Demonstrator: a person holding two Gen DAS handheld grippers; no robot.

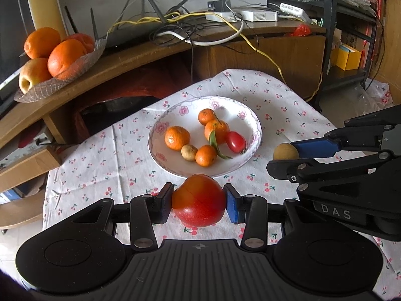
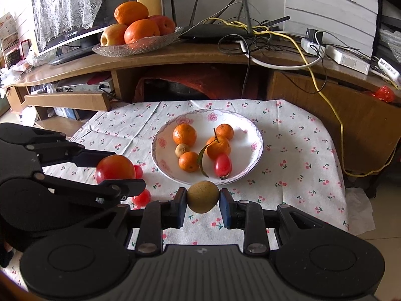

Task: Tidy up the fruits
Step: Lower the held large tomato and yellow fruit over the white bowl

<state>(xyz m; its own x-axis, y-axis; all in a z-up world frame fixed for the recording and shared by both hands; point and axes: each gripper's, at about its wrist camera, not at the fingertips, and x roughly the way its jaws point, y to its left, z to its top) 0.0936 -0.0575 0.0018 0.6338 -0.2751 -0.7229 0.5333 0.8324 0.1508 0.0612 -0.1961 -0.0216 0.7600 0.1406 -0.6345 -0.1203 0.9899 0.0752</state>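
Your left tongs (image 1: 199, 202) are clamped on a red-orange apple (image 1: 198, 200), both pads pressed to its sides, held over the near part of the bench (image 1: 105, 160) just short of the bowl's near rim. Your right tongs (image 2: 203, 202) grip a small tan-brown round fruit (image 2: 202, 196) the same way, also just before that rim. From the right wrist, two small red fruits (image 2: 141, 197) lie on the cloth beneath the left tongs, toward the bench's left side.

The white floral bowl (image 1: 253, 125) sits mid-bench, holding four small oranges (image 1: 177, 138), one with a green leaf, a small brown fruit (image 1: 189, 152) and a red oblong tomato-like fruit (image 1: 235, 141). Its far-right part is bare. Open cloth runs on both sides of the bowl out to the left and right edges, and behind it to the far edge.

Beyond, a wooden shelf carries a glass dish (image 1: 75, 70) of large oranges and an apple, a router and tangled cables.
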